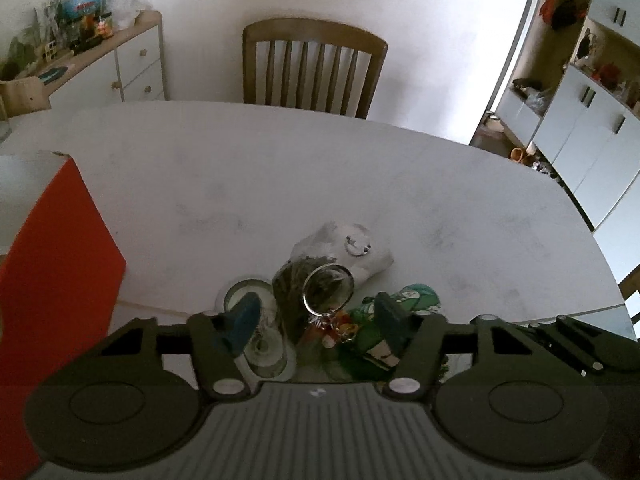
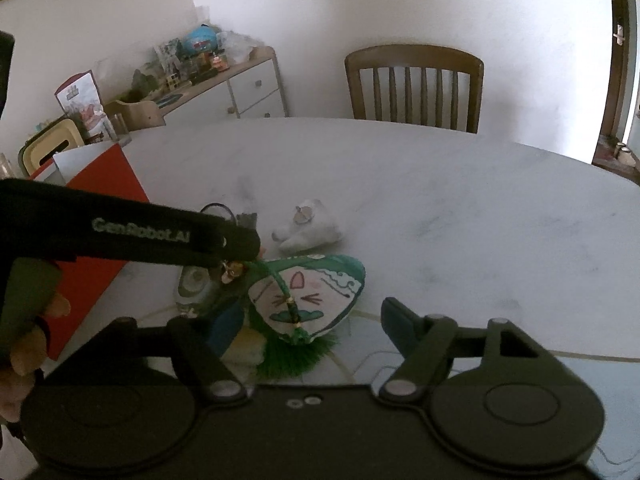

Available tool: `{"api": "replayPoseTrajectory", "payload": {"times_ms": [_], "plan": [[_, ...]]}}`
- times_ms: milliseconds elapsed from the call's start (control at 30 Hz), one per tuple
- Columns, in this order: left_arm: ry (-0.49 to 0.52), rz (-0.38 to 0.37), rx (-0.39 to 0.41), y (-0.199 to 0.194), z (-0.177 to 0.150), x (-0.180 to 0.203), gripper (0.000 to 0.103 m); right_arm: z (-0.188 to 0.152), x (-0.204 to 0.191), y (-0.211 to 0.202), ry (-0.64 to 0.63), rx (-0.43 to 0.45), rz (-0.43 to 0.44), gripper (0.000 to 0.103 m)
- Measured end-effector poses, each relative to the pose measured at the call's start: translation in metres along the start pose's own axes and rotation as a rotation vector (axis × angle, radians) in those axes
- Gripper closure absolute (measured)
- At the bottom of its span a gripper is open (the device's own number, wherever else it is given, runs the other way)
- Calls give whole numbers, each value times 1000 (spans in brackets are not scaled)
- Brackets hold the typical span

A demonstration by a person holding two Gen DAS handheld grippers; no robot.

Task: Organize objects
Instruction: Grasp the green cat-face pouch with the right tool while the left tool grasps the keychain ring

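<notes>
The sorting looked barely begun. A small heap of trinkets lay bunched together at the near edge of the white marble-patterned oval table (image 1: 320,168), and nothing visible had been set apart, so nearly all the work seemed left to do.

In the heap were a green-and-white painted fabric sachet with a cat face and a green tassel (image 2: 308,296), a round metal key ring with small red and orange charms (image 1: 328,290), a dark leaf-patterned packet (image 1: 292,280), a clear glass dish (image 1: 266,344) and, just beyond, a white plush toy with a metal ring (image 1: 352,248). A red cardboard box with a white flap (image 1: 60,264) stood at the left, a likely destination.

The sachet lay flat, its long axis running from far right to near left, tassel end nearest and its green cord trailing up toward the left.

The left gripper (image 1: 316,322) hung over the key ring, jaws partly spread, pinching nothing. The right gripper (image 2: 310,330) straddled the sachet's tassel end, jaws spread, pads not pressing it.
</notes>
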State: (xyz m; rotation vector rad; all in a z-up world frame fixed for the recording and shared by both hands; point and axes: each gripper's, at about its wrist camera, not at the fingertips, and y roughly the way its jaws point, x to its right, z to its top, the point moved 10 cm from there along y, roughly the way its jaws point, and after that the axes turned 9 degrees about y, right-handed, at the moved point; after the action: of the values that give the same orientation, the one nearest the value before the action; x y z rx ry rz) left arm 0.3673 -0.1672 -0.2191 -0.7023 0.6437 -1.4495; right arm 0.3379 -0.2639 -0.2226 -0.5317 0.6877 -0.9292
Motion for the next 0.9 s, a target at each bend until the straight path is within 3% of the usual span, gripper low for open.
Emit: {"api": "replayPoseTrajectory", "payload": {"times_ms": [67,133,267,567,900], "plan": [[-5,-1,-2,2,0,-1,47,0,-1,3,1,-3,3,28],[-6,-10,-3,2,0,0,59,0,-2,6,1,-4,5,29],[1,-17,-5,2,0,2,68,1,-3,10,2,-5,8,30],[23,-24,0,-2,1,4,82,2,-7,16,15,-10,-5,47],[2,-64,0,-13,-4,-2,90,-1,-2,-4,39,3,-7,50]]}}
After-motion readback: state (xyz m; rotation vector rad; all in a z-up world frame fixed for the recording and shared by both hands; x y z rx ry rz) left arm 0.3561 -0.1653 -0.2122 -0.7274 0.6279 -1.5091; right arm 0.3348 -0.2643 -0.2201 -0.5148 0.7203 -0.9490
